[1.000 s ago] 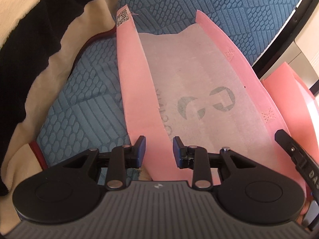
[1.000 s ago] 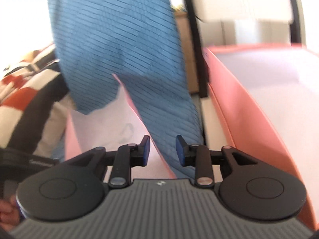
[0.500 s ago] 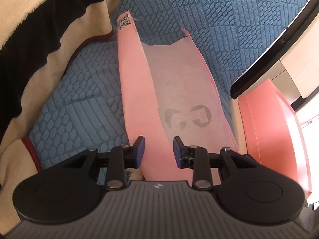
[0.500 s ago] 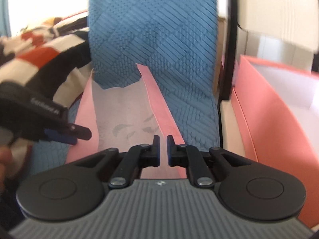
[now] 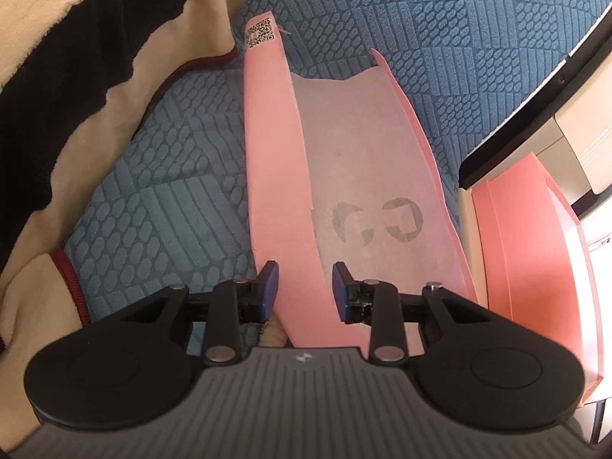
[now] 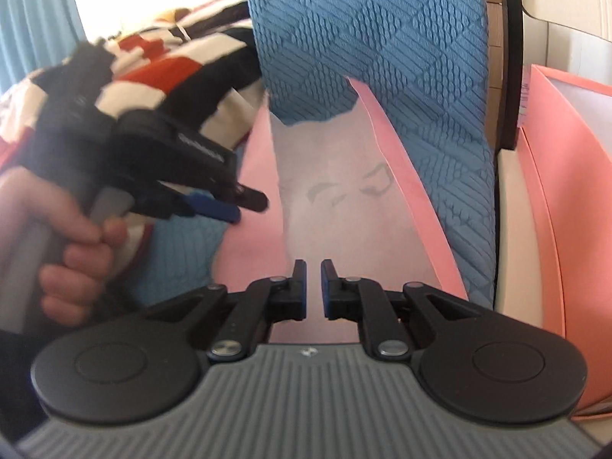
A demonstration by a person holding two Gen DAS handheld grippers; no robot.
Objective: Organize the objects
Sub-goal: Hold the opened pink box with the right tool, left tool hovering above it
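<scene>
Lying on a blue quilted bed cover (image 5: 160,206): a pink box lid (image 5: 267,176), inner side up, white tissue paper (image 5: 355,145) with a grey printed logo (image 5: 378,222) lining its floor. Standing up along both long edges, the lid's pink side walls; sitting at the far end of the left wall, a small code label (image 5: 260,34). Resting on the bed cover to the left, a fleece blanket in cream, black and red (image 5: 76,57).

Hovering over the lid's near left wall, the left hand-held gripper (image 5: 305,287), fingers partly spread, the pink wall passing between them; impossible to tell from the wrist view whether the pads are touching it. Showing also in the right wrist view, blurred, the same left hand-held gripper (image 6: 229,202), gripped at its handle by a person's hand (image 6: 72,237).

Pointing down at the lid's near end, the right hand-held gripper (image 6: 313,287), fingers drawn almost together with only a narrow slit between the blue pads (image 6: 302,287), pink card and tissue showing through that slit; unclear whether anything is being pinched.

Standing off the bed's right side beyond a dark bed frame (image 6: 508,76), a second pink box (image 6: 566,199) with a pale interior, well apart from the lid.
</scene>
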